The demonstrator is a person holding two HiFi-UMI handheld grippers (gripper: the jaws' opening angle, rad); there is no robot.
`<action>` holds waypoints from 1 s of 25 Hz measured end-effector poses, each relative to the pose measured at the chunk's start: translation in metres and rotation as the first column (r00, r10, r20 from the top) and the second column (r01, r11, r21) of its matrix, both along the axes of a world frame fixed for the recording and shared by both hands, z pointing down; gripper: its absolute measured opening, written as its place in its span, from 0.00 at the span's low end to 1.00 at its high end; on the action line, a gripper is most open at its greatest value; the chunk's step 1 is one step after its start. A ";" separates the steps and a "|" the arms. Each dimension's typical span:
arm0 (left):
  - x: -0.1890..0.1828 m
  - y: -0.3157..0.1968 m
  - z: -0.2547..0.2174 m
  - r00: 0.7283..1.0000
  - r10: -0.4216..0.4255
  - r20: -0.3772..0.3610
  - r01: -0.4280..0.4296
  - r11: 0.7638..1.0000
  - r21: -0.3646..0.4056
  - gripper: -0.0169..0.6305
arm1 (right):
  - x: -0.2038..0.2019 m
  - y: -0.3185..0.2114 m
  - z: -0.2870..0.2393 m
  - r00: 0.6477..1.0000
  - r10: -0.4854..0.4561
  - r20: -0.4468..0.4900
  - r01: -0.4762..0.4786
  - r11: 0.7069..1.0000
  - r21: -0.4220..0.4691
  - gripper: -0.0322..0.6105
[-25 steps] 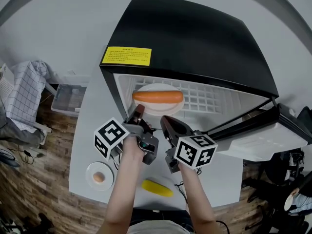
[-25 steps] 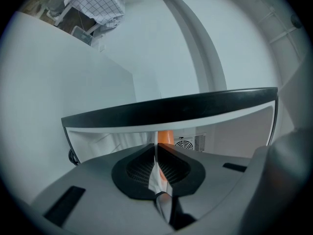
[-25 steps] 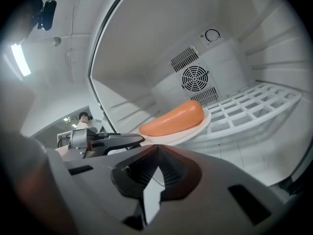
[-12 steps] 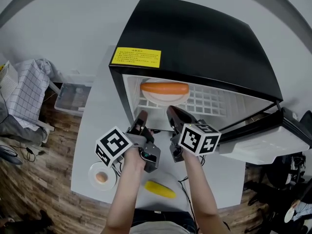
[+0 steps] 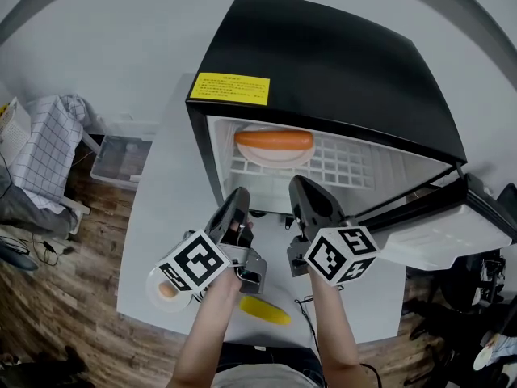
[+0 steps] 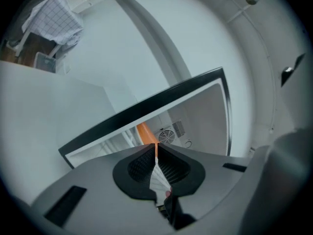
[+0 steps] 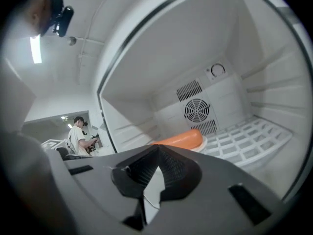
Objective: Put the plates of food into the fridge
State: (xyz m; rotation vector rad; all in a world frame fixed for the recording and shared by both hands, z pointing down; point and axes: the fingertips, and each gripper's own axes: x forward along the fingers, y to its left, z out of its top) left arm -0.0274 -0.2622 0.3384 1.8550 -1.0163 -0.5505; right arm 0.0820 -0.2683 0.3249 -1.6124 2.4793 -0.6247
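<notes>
A white plate [image 5: 275, 155] bearing a long orange sausage [image 5: 273, 141] rests on the white wire shelf inside the open black fridge [image 5: 323, 63]. Both grippers hover side by side just in front of the fridge opening, pointing into it. My left gripper [image 5: 239, 194] is shut and holds nothing. My right gripper [image 5: 299, 184] is shut and empty as well. Past the left gripper [image 6: 156, 146] only a strip of the sausage [image 6: 143, 132] shows. Beyond the right gripper [image 7: 157, 148] the sausage [image 7: 178, 139] lies on its plate [image 7: 202, 143]. A small plate with an egg [image 5: 166, 291] and a yellow food piece [image 5: 264, 311] sit on the white table [image 5: 157, 208].
The fridge door [image 5: 440, 229] hangs open to the right. A clear plastic box [image 5: 119, 162] and a checked cloth [image 5: 48, 145] lie on the floor at the left. A person [image 7: 78, 136] stands far off in the right gripper view.
Both grippers have lifted a little in front of the fridge opening, and the left one has rolled. The plate with the sausage stays on the shelf.
</notes>
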 end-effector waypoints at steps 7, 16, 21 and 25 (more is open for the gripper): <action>0.007 0.047 -0.041 0.956 -0.004 0.295 -0.088 0.951 0.298 0.05 | 0.010 0.075 -0.044 0.997 0.075 -0.024 -0.068 0.973 0.219 0.07; 0.017 0.087 -0.051 0.901 -0.035 0.433 -0.155 0.905 0.395 0.04 | 0.013 0.124 -0.033 0.993 0.100 -0.064 -0.084 0.972 0.221 0.07; 0.009 0.104 -0.046 0.839 -0.053 0.541 -0.219 0.878 0.426 0.04 | 0.007 0.140 -0.025 0.994 0.046 -0.100 -0.023 0.976 0.218 0.07; -0.007 0.118 -0.026 0.764 -0.059 0.643 -0.278 0.868 0.411 0.04 | -0.008 0.159 0.009 0.968 -0.095 -0.234 0.126 0.984 0.124 0.07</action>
